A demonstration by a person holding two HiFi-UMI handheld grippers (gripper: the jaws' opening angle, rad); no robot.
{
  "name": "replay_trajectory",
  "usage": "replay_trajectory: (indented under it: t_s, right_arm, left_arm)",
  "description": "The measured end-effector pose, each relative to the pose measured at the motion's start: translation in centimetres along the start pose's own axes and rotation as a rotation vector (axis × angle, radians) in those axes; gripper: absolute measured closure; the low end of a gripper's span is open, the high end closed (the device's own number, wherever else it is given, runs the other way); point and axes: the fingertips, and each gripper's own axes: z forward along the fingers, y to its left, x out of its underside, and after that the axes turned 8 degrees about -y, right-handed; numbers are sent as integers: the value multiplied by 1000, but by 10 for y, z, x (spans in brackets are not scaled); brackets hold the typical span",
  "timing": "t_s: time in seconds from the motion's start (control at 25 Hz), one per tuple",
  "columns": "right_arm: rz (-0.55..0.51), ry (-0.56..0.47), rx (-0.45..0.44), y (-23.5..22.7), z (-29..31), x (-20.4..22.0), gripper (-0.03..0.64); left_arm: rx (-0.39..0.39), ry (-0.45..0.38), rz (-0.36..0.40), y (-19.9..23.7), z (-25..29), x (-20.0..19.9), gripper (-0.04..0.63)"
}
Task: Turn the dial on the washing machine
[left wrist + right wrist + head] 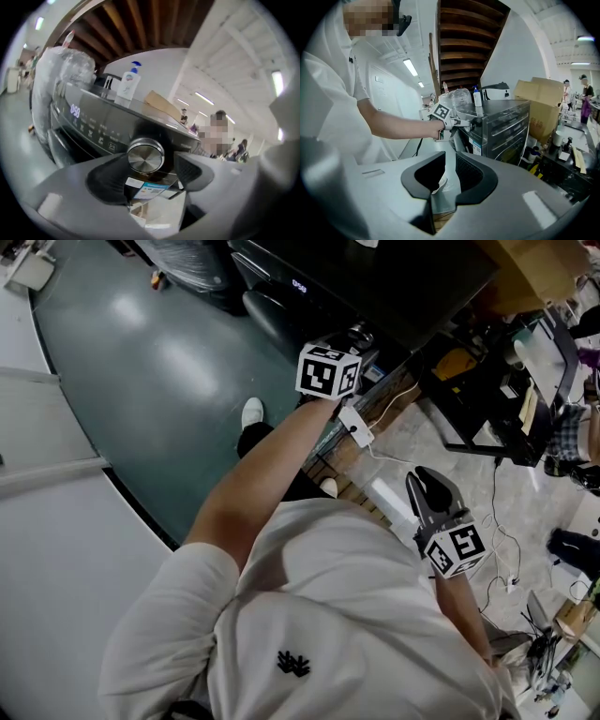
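1. The left gripper point(152, 163) was held up to the washer's point(89, 124) front panel. Its jaws were spread wide on either side of the dial point(146, 156), apparently lined up to take it by the rim.
2. The dial sat between the pads with a gap showing on its right side, so it was not clamped. The jaws would probably need to close before any twist.
3. The right gripper point(451, 171) hung by the person's side, well apart from the washer, its jaws barely apart and empty. It looked parked, since one gripper is enough for the dial.
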Motion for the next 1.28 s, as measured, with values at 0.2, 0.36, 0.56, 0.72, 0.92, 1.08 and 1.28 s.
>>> replay_trajectory:
  t_s: [0.2,0.36,0.56,0.72,0.92,1.08,1.28]
  right_arm:
    - [0,-1,5,1,-3,-2,568]
    - [-1,-2,10,1,-4,0,568]
    - [-2,-1,14,2,-4,-1,568]
    - [2,-4,13,2,-3,1,568]
    - [0,-3,8,4,-3,0,568]
    - [1,2,9,3,-2,-1,568]
    - [0,2,12,5,0,0,568]
  left_arm:
    - [0,-7,-136,6,2,-1,262]
    - [-19,34,-177,14,5,8,263]
    - [-23,55,-169,17,6,10,273]
    - [-35,63,-106,16,7,10,275]
    - [-46,80,75,12,7,7,275]
    - [-53,103,234,4,7,3,275]
    - [-50,110,314,5,7,3,275]
